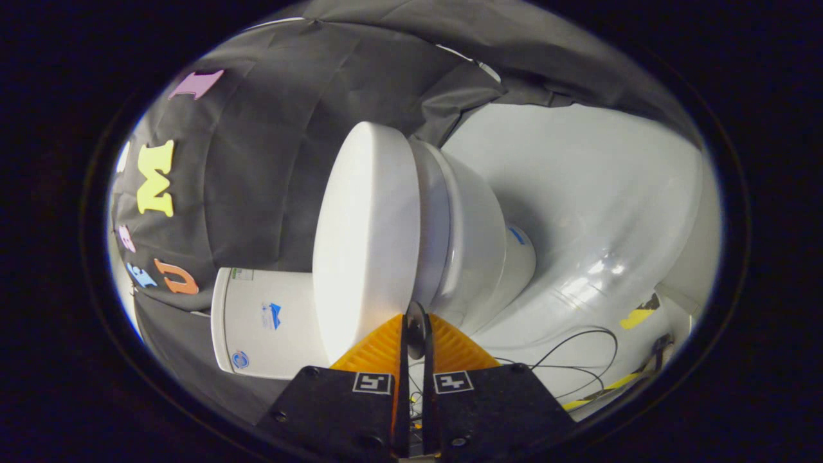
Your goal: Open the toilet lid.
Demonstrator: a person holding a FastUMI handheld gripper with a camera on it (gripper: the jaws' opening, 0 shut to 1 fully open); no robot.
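With its two fingers drawn almost together at the bottom centre of the frame, the gripper (415, 321) shows only a thin dark slit between them, and nothing is held there. The fingertips meet at the near edge of the toilet lid (363, 238), reaching the rim at the lid's lowest visible corner; whether they actually touch the rim cannot be told. The view is rolled sideways, so the toilet appears turned on its side. The white lid, a broad smooth oval, fills the middle of the frame just above the fingers and lies closed against the seat and bowl (472, 238), which sit to its right. The bowl narrows to a pedestal (517, 257) further right, resting on a pale glossy floor (598, 193) that takes up the right half of the frame. To the lower left of the lid, beside the fingers, stands the white cistern (263, 328). Thin black cables (582, 354) loop across the floor at the lower right. The dark cloth wall (270, 161) covers the upper left.
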